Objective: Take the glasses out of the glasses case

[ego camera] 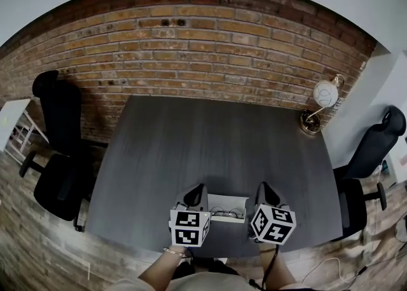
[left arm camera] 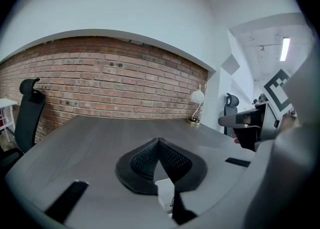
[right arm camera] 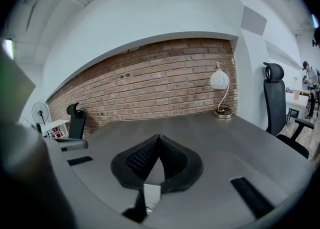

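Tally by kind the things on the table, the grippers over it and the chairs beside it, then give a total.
Glasses case: 1
Pair of glasses: 1
Table lamp: 1
Grippers: 2
Black office chairs: 2
Total: 7
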The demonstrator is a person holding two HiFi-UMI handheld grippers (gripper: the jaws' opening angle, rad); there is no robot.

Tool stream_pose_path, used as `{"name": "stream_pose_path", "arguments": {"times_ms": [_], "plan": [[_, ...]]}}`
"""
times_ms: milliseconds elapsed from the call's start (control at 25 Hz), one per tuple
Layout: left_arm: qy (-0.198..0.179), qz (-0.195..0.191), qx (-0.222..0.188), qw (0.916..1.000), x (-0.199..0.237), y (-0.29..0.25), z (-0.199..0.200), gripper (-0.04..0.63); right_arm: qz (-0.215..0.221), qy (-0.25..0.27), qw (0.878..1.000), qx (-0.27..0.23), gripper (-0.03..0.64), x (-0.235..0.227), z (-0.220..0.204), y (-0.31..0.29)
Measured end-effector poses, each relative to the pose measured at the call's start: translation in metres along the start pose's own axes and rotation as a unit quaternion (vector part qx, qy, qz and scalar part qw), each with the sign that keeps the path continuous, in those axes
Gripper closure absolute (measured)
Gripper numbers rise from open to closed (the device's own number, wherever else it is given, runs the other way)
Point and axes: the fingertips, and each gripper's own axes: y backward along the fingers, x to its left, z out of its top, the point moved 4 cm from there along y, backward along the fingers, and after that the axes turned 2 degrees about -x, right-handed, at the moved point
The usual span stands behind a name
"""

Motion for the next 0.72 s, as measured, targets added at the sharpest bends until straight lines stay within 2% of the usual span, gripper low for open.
{"name": "stream_pose_path", "arguments": {"times_ms": [240, 400, 600, 720], "plan": [[-0.026, -0.059, -0.003, 0.9979, -0.012, -0.005, 0.004, 0.586, -0.018, -0.001, 1.0, -0.001, 0.584, -0.013, -0.001, 0.006], [-0.046, -0.11, 0.02, 0.9926, -0.021, -0.011, -0.005, 0.586, -0.031, -0.01, 0.999, 0.004, 0.584, -0.022, -0.008, 0.014], [-0.106, -0.192, 0.092, 0.9714, -0.039, -0.023, -0.029, 0.586, -0.051, -0.018, 0.998, 0.014, 0.584, -0.033, -0.02, 0.024], [-0.119, -0.225, 0.116, 0.9603, -0.045, -0.025, -0.04, 0.584, -0.062, -0.024, 0.998, 0.021, 0.584, -0.038, -0.029, 0.029]]}}
